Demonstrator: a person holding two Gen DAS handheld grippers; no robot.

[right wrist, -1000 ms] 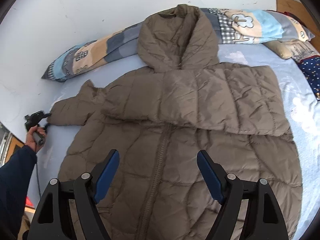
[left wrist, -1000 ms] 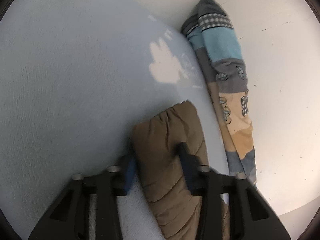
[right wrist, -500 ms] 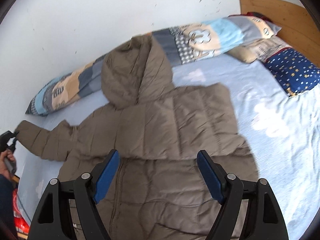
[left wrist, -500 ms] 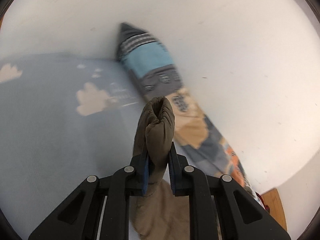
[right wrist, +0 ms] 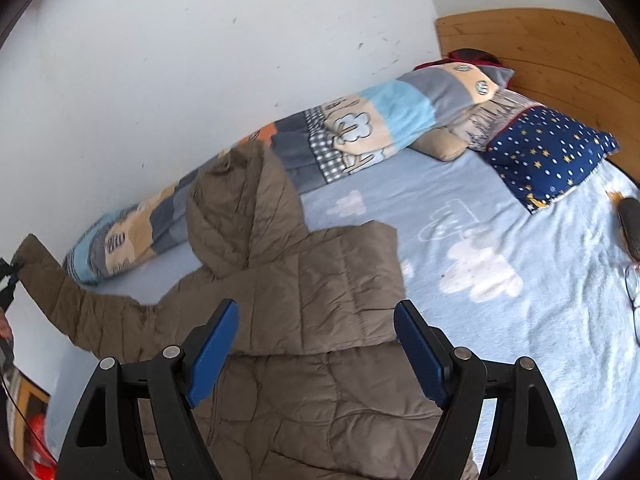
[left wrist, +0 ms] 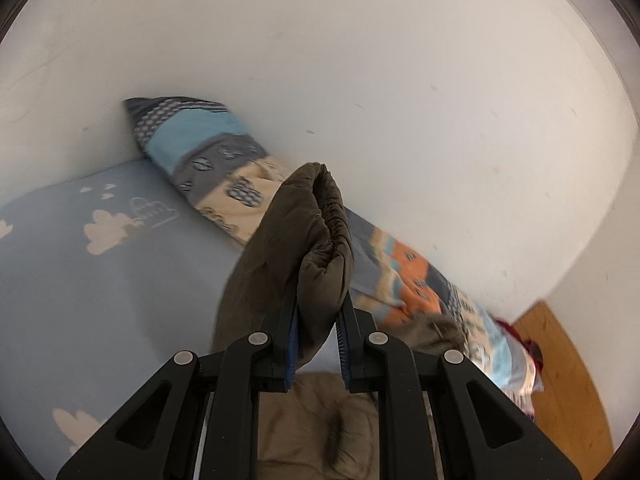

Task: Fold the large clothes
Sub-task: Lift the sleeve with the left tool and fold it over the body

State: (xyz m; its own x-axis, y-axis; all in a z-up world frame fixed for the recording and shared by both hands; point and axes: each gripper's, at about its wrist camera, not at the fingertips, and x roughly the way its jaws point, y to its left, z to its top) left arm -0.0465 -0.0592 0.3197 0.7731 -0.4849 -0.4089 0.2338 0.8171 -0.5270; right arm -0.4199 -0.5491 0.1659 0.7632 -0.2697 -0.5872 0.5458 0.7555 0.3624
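A brown quilted hooded jacket (right wrist: 304, 280) lies front up on the light blue bed sheet (right wrist: 500, 320). One sleeve is folded across its chest, and its hood rests against a long patchwork blanket roll. My left gripper (left wrist: 318, 324) is shut on the cuff of the other sleeve (left wrist: 316, 236), held up above the bed. In the right wrist view that raised sleeve (right wrist: 52, 276) stretches to the far left, where the left gripper (right wrist: 8, 276) shows at the edge. My right gripper (right wrist: 316, 348) hovers open above the jacket's chest, with nothing between its fingers.
The patchwork blanket roll (right wrist: 352, 136) lies along the white wall (right wrist: 200, 60). A navy star-print pillow (right wrist: 552, 152) and a beige pillow (right wrist: 476, 128) sit by the wooden headboard (right wrist: 540, 52). A dark object (right wrist: 632, 228) and glasses (right wrist: 634, 284) lie at the right edge.
My left gripper closed on the sleeve cuff and lifted it off the bed, drawing the sleeve up and out. The right gripper stayed open and swung towards the headboard side.
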